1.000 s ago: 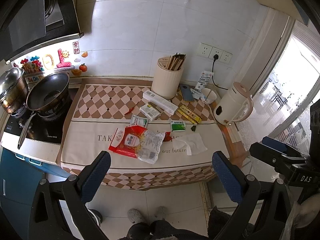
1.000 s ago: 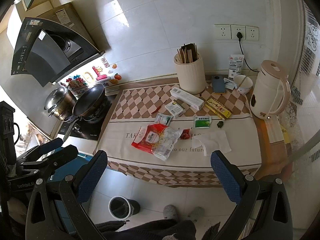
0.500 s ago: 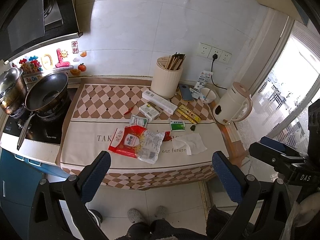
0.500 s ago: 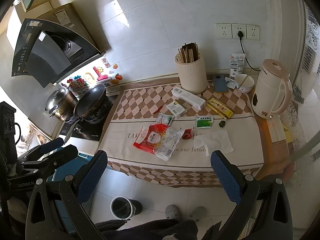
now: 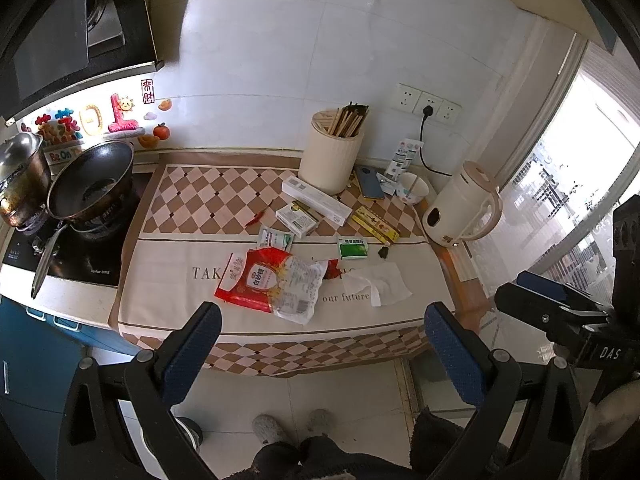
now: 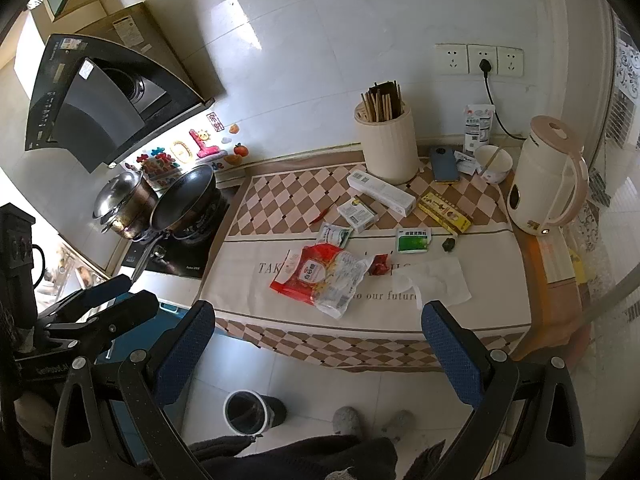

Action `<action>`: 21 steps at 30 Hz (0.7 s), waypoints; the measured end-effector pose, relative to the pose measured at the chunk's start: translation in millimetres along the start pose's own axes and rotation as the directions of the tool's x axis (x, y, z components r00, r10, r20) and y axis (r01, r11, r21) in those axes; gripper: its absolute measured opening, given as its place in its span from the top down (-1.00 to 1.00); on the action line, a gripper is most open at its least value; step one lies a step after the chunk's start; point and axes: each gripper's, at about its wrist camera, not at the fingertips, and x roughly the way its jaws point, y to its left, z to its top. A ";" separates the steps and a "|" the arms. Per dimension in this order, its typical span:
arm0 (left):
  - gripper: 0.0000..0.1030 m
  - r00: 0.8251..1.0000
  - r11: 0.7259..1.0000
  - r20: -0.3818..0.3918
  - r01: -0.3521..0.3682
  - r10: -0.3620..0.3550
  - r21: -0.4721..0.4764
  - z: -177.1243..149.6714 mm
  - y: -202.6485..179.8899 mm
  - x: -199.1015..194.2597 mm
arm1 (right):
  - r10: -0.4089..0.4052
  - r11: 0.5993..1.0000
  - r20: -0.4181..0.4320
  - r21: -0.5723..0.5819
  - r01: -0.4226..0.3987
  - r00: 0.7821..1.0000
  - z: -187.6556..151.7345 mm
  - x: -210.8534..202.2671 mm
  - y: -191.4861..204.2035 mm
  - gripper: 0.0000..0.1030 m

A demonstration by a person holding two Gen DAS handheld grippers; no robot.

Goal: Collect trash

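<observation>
Both grippers held back off the tabletop point(image 5: 168, 280), above the floor, nothing gripped. Left gripper point(image 5: 320, 344) jaws wide apart, empty; right gripper point(image 6: 316, 340) jaws wide apart, empty too. Trash lies ahead of both on the checkered cloth: red-and-clear snack bag point(image 5: 272, 284) near the front edge, roughly centred between the left gripper's fingers; small red wrapper point(image 5: 333, 268) touching its right end; crumpled white tissue point(image 5: 380, 286) just beside that. Green sachet point(image 5: 352, 248) and small dark scrap point(image 5: 383, 253) further back, white-green sachet point(image 5: 276, 237) behind the bag. Small bin point(image 6: 246, 412) stands on the floor below the tabletop edge, left of the person's slippers point(image 6: 348, 420).
</observation>
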 end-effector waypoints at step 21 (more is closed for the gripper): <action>-1.00 1.000 1.000 -0.011 0.016 -0.016 -0.008 -10.7 6.7 3.9 | 0.017 1.000 -0.016 0.004 -0.017 1.000 -9.1 1.0 3.6 -1.00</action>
